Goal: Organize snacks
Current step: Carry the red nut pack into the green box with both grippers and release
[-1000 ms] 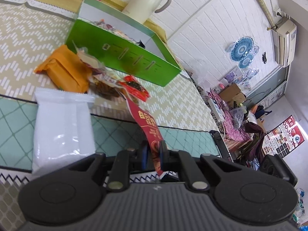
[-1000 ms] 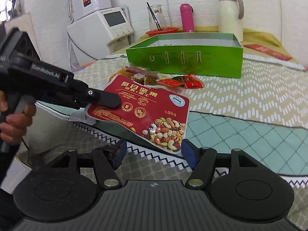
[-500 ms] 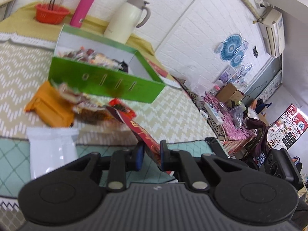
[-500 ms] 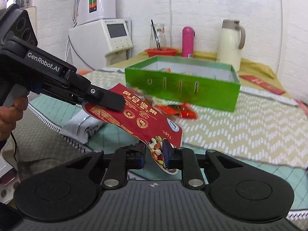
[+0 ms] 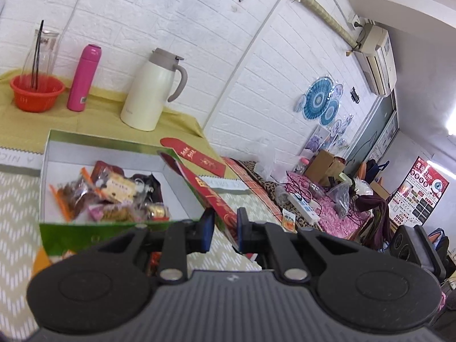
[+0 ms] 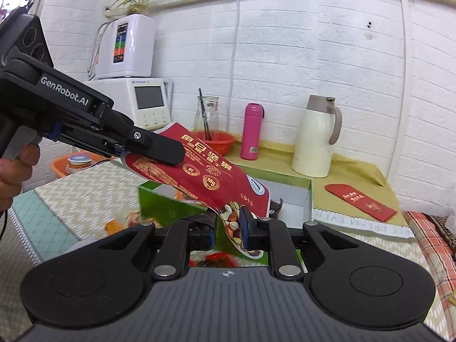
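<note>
Pouch slanting L claw down to R claw.

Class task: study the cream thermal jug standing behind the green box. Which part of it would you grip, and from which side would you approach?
Grip the cream thermal jug by its handle, coming from the right as the right wrist view shows it. The jug stands upright, its body looks too wide for two fingers, and the handle loop juts out on that side with nothing beside it; the pink bottle stands on its other side.

Cloth-covered table with green snack box, cream jug, pink flask, red envelope.
</note>
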